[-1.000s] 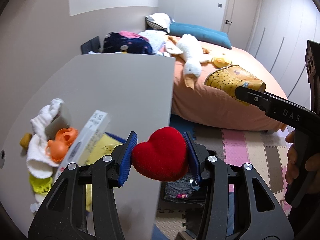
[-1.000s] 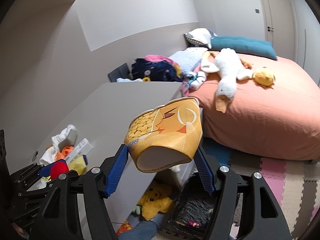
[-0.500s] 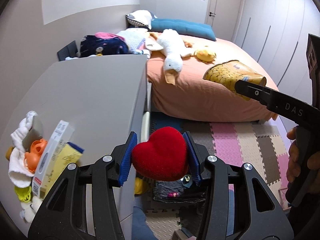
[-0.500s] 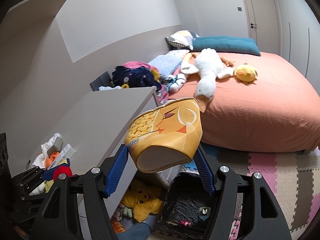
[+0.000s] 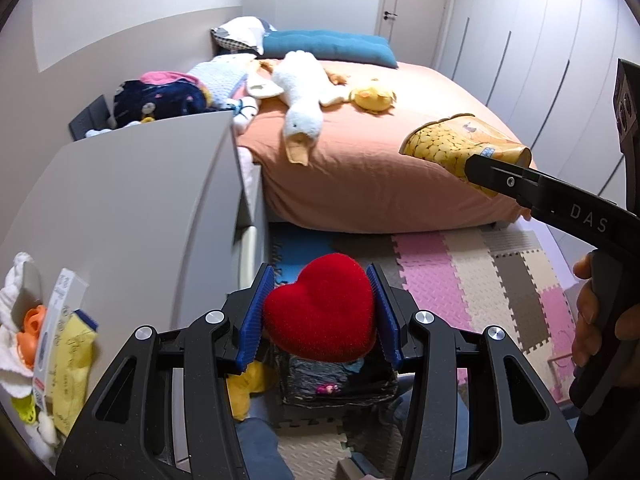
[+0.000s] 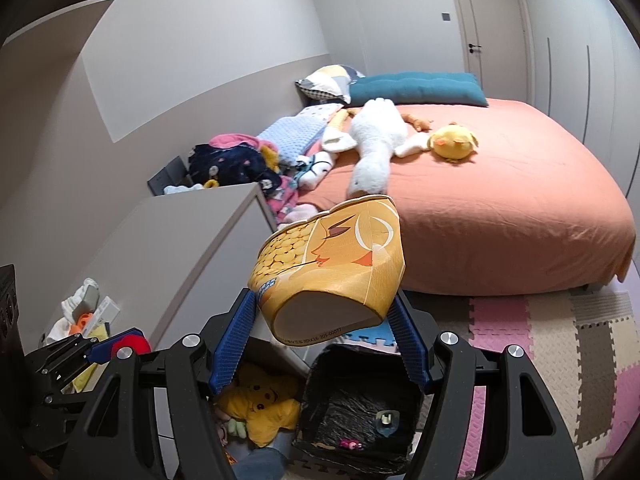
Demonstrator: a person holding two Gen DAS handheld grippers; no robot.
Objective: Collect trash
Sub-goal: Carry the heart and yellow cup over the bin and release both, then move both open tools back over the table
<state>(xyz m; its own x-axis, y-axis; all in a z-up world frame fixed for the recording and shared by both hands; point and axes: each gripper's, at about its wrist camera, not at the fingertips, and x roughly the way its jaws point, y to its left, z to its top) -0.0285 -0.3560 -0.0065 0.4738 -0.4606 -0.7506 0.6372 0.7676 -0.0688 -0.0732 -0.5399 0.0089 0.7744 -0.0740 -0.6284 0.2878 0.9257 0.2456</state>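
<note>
My left gripper [image 5: 320, 312] is shut on a red plush heart [image 5: 322, 308], its blue pads pressing both sides. Below it on the floor stands a black-lined trash bin [image 5: 340, 384], partly hidden by the heart. My right gripper [image 6: 322, 328] is shut on a crushed yellow paper cup [image 6: 332, 268] with a corn print, held above and just left of the bin [image 6: 356, 412]. In the left wrist view the cup [image 5: 452, 144] shows at the right, clamped by the right gripper's black finger. The left gripper and heart [image 6: 130, 344] show at the lower left of the right wrist view.
A grey cabinet [image 5: 132, 208] stands left, with cloths, a box and small items [image 5: 48, 336] at its near end. An orange bed [image 5: 380, 172] with plush toys lies behind. A yellow plush [image 6: 260, 408] sits beside the bin. Foam mats [image 5: 480, 288] cover the floor.
Both grippers have moved rightward off the cabinet top toward the floor bin, which now shows more fully below them. Their grips on the heart and the cup are unchanged.
</note>
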